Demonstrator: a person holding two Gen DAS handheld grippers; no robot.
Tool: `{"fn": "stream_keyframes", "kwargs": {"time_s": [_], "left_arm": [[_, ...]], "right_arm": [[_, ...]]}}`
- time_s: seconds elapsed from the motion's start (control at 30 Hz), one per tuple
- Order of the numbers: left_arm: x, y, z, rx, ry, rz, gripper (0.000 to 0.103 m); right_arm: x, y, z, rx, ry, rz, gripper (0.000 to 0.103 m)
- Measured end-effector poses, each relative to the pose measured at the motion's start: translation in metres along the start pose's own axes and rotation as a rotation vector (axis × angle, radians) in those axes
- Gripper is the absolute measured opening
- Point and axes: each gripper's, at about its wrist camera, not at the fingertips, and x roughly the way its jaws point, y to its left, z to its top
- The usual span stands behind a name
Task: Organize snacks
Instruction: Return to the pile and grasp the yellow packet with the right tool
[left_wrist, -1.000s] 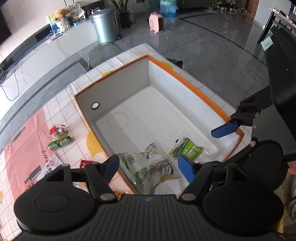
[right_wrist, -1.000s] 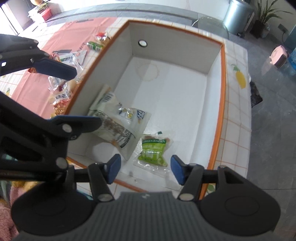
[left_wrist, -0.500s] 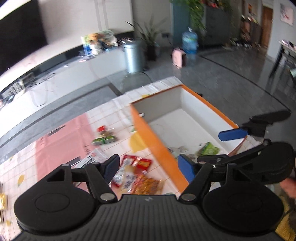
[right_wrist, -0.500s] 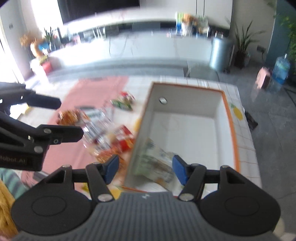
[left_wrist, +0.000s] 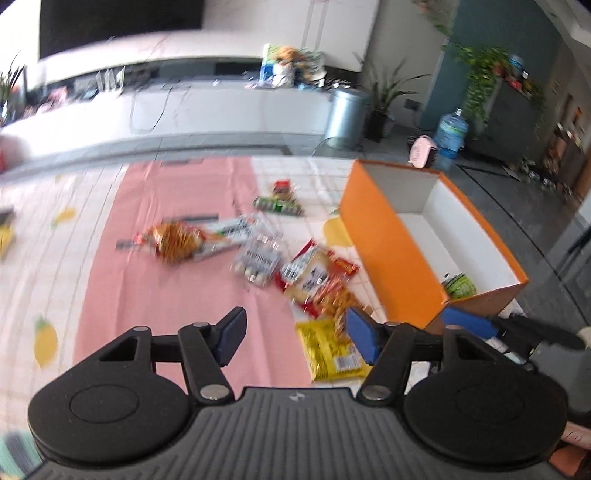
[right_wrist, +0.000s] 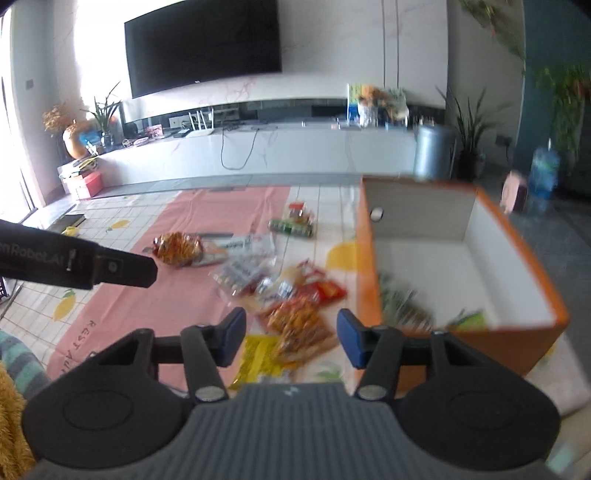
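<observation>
1. Hovering above the pink cloth (left_wrist: 166, 295), the left gripper (left_wrist: 295, 336) has nothing between its pads; its jaws have just been closing and stand partly apart. If they go on narrowing, they could be too tight to straddle a packet and would only push it across the cloth.
2. Lying loose in the middle, the snack pile (left_wrist: 314, 273) overlaps itself: an orange-patterned bag (right_wrist: 299, 328) sits on a yellow packet (left_wrist: 332, 347), with clear wrappers (left_wrist: 258, 258) beside them. A pinch there could lift two at once, or drag a neighbour off the table edge.
3. Pointing at the same pile, the right gripper (right_wrist: 290, 336) is also empty, its jaws part-way apart after just closing. Both tools aim at one spot, so they could knock together.
4. Standing at the right, the orange box (left_wrist: 391, 258) already holds a green packet (left_wrist: 460, 286) and others. Its near wall rises high; a low carry could catch the rim and shove the box.
</observation>
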Motion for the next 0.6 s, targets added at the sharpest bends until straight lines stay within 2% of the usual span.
{"fn": "stream_keyframes", "kwargs": {"time_s": [0.13,0.2,0.27,0.37,0.5,0.6], "left_arm": [[0.014,0.009,-0.017,0.000,0.048,-0.005,0.067],[0.021,0.014,-0.023,-0.019,0.071,-0.005,0.063],[0.030,0.019,-0.024,-0.046,0.089,-0.004,0.063],[0.043,0.020,-0.028,-0.037,0.112,0.007,0.063],[0.056,0.022,-0.031,-0.036,0.114,0.039,0.063],[0.059,0.027,-0.034,-0.039,0.117,0.044,0.063]], "right_arm": [[0.024,0.001,-0.021,0.073,0.082,0.008,0.052],[0.032,0.002,-0.025,0.065,0.091,-0.001,0.051],[0.043,0.004,-0.027,0.036,0.102,-0.017,0.045],[0.066,0.002,-0.029,0.068,0.170,0.023,0.044],[0.089,0.007,-0.035,0.079,0.204,0.032,0.057],[0.107,0.009,-0.038,0.077,0.228,0.031,0.058]]}}
